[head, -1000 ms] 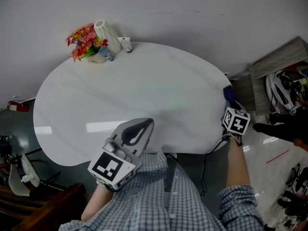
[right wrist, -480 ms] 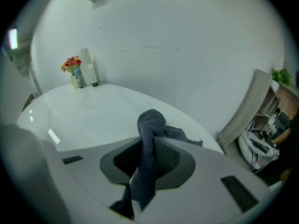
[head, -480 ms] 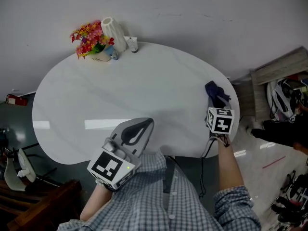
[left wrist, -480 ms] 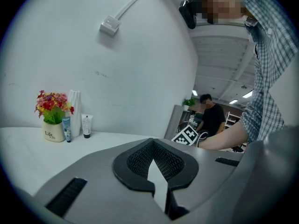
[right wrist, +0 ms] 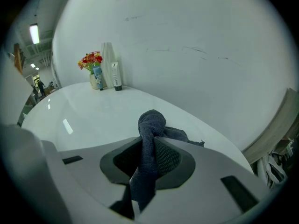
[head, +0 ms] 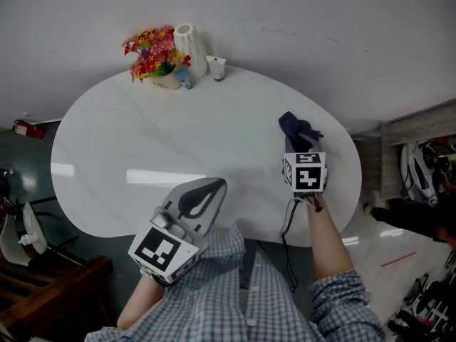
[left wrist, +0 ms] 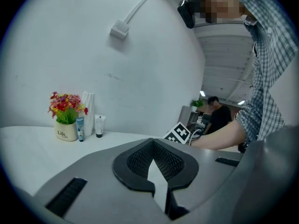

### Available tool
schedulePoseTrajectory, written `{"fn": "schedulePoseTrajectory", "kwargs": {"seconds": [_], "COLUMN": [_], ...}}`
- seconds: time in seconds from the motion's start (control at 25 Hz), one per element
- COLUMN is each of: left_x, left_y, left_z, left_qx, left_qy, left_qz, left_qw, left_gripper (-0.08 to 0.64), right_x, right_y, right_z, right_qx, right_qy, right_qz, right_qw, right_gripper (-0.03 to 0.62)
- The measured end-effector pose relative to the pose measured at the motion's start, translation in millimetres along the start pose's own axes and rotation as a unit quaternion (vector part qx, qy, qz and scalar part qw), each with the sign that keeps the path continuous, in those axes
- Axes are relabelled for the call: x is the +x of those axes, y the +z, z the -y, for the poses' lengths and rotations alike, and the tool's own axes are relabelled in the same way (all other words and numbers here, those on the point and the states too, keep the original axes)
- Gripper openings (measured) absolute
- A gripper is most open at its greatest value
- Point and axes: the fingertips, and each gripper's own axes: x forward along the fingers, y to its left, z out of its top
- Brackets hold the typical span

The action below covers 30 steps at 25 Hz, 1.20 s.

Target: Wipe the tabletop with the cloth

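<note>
Right gripper (head: 298, 144): your jaws are pinched on the cloth (right wrist: 150, 125), a dark bunch squeezed between the pads, with a knot sticking up past the tips and a loose tail spilling out the far side

Left gripper (left wrist: 153, 146): your jaws are pressed together with nothing in them. It hangs at the table edge nearest you, well apart from the flower pot (head: 158, 66) and not touching the cloth

Cloth position: over the tabletop (head: 178, 141), on the end opposite the flower pot and near that end's rim. The right gripper view shows the tail lying low toward the surface, but you cannot tell from here whether it actually presses on it

Around the flower pot: a white vase (head: 191, 43) stands just beside it and a small tube (head: 218, 68) a little further along, all grouped at the wall-side rim. Everything between the pot and your right gripper is bare white top

Progress, as judged: the cloth is picked up and brought over the table, so the pickup is done. No streaks, damp patches or dirt show on the surface, so nothing marks any part as wiped. Reckon the wiping has barely begun or not begun, with the whole sweep toward the flower pot left, plus the strip along your own edge

Watch: the wad is bunched tight, so it offers little flat face for wiping
</note>
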Motion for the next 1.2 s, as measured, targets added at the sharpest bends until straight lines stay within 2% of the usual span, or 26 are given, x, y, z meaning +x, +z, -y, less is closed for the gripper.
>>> {"fn": "schedulePoseTrajectory", "kwargs": {"seconds": [0.32, 0.48, 0.72, 1.0, 1.2], "left_x": [-8.2, -12.2, -18.9, -14.2, -4.4], "left_y": [-0.7, -4.0, -10.4, -12.1, -13.3], "left_z": [-16.9, -24.0, -31.9, -24.0, -11.4], "left_qx": [-0.005, -0.011, -0.025, -0.021, -0.017], "left_qy": [0.025, 0.037, 0.049, 0.035, 0.012], "left_qz": [0.0, -0.004, -0.012, -0.017, -0.02], "left_qw": [0.9997, 0.9993, 0.9984, 0.999, 0.9996], "left_gripper": [0.006, 0.006, 0.006, 0.006, 0.006], "right_x": [43.5, 64.1, 82.8, 80.1, 65.8], "right_y": [51.2, 74.4, 96.2, 94.5, 75.4], "right_z": [-30.5, -30.6, -27.6, -18.1, 22.0], "right_qx": [-0.045, -0.036, -0.059, -0.078, -0.048], "right_qy": [0.026, 0.029, 0.026, 0.028, -0.005], "right_qz": [0.011, 0.016, 0.018, 0.013, 0.008], "right_qw": [0.999, 0.999, 0.998, 0.996, 0.999], "right_gripper": [0.063, 0.063, 0.063, 0.063, 0.063]}}
